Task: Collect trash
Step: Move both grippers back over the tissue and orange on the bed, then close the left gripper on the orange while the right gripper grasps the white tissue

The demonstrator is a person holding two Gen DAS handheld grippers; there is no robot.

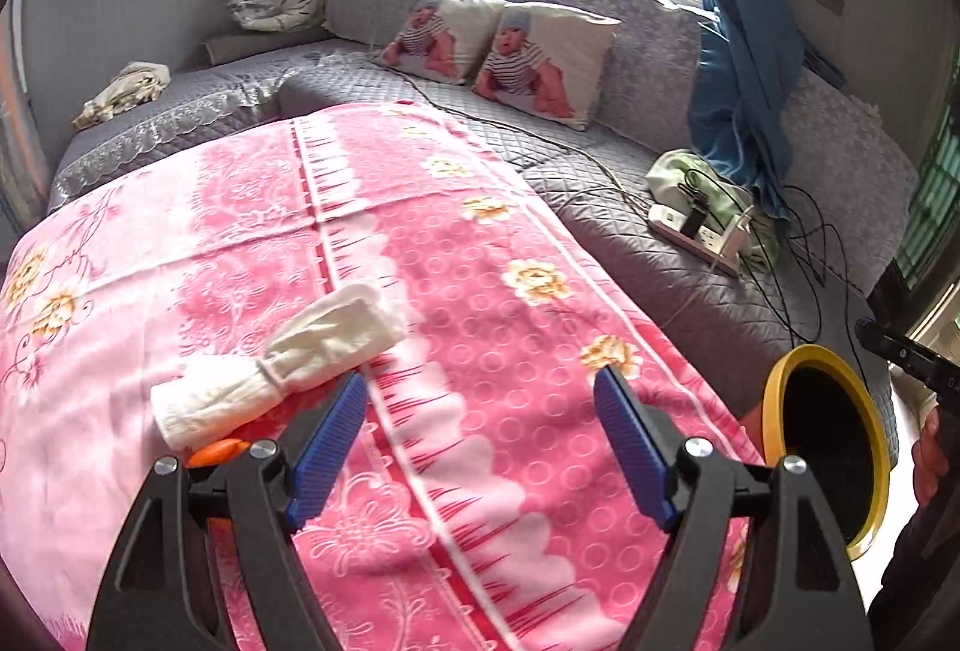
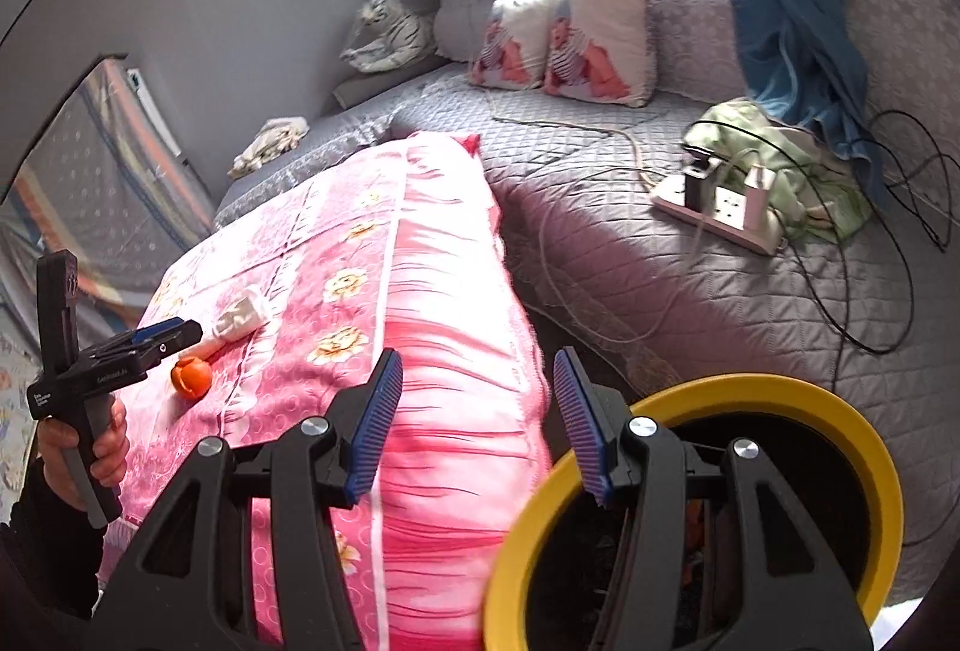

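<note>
Meanwhile left claw (image 1: 483,405) agape over blanket (image 1: 468,255); bin (image 2: 780,399) beside edge.

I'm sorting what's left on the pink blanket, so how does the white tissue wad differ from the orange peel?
The white tissue wad is long, crumpled and pale; the orange peel is small, rounded and bright orange. The wad lies farther up the blanket; the peel sits nearer the left gripper. Both rest loose on the pink blanket, ungripped.

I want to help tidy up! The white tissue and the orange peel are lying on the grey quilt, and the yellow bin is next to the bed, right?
Not quite. The white tissue and orange peel lie on the pink flowered blanket, not the grey quilt; the left wrist view shows it. The yellow bin is indeed beside the bed.
</note>
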